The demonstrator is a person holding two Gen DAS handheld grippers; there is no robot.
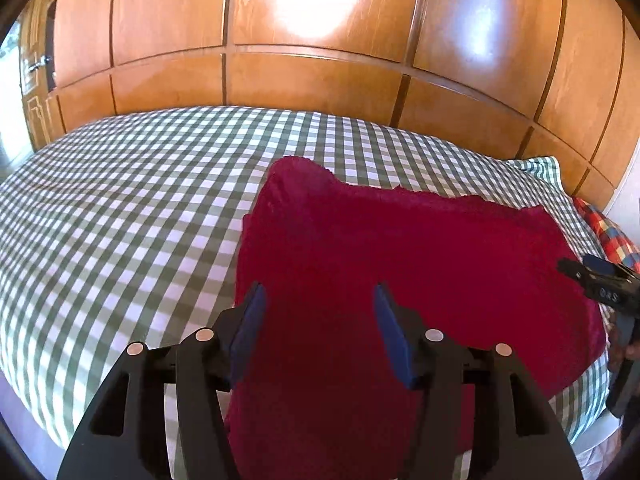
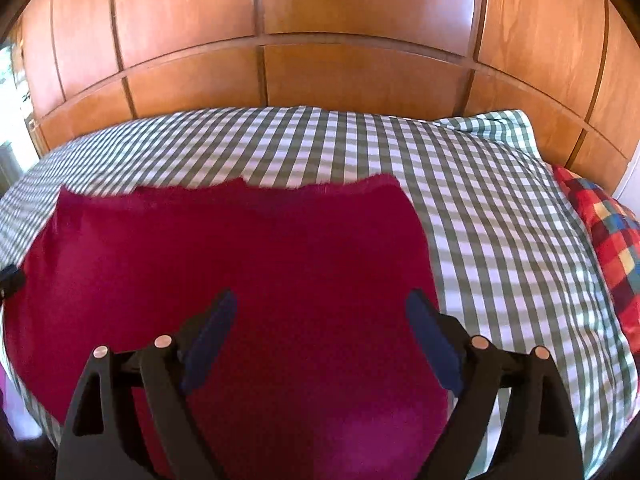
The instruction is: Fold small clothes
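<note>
A dark red fuzzy garment (image 1: 400, 256) lies spread flat on the green-and-white checked bed (image 1: 120, 200), with its near edge hanging over the front of the bed. My left gripper (image 1: 320, 296) is open and empty, hovering over the garment's left part. The right gripper shows at the right edge of the left wrist view (image 1: 600, 284). In the right wrist view the garment (image 2: 240, 260) fills the centre, and my right gripper (image 2: 320, 304) is open and empty above its right part. The checked bed (image 2: 500, 240) extends to the right.
A wooden panelled wardrobe (image 1: 320, 80) stands right behind the bed. A pillow in the same check (image 2: 492, 124) lies at the back right. A red, blue and yellow checked cloth (image 2: 608, 232) lies at the bed's right edge.
</note>
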